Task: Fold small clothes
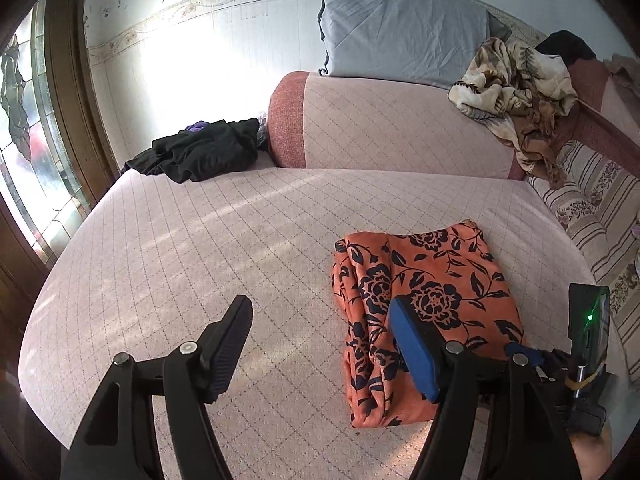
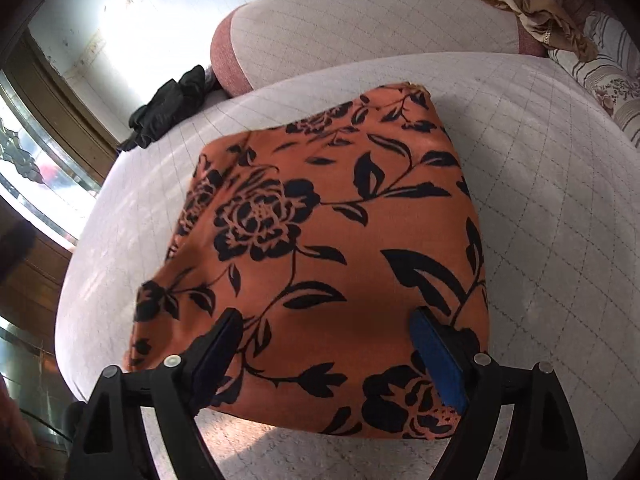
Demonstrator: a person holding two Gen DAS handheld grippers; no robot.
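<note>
Orange floral garment (image 1: 424, 304), printed with dark blue-black roses and leaves, lies folded into a rough rectangle on the pink quilted sofa seat (image 1: 208, 240), toward the seat's front right. Its left edge shows bunched, stacked layers. The left hand-held gripper (image 1: 320, 332) hangs above the seat with its fingers spread wide apart and nothing between them; its blue-padded finger (image 1: 414, 348) stands in front of the garment's near left part, while the black finger (image 1: 230, 340) is over bare quilting to the garment's left. Whether the blue pad touches the cloth cannot be told. In the right wrist view, the right hand-held gripper (image 2: 324, 344) is also spread apart, its two fingers straddling the garment's near edge just above the fabric, gripping nothing. Behind the garment rises the sofa's backrest cushion (image 1: 392, 128), pink with a reddish end panel. A grey-blue pillow (image 1: 400, 28) leans against the wall above the backrest. A crumpled cream-and-brown floral cloth (image 1: 516, 84) is heaped on the backrest's right end. Dark, crumpled clothing (image 1: 204, 152) sits at the seat's far left corner, beside the backrest.
</note>
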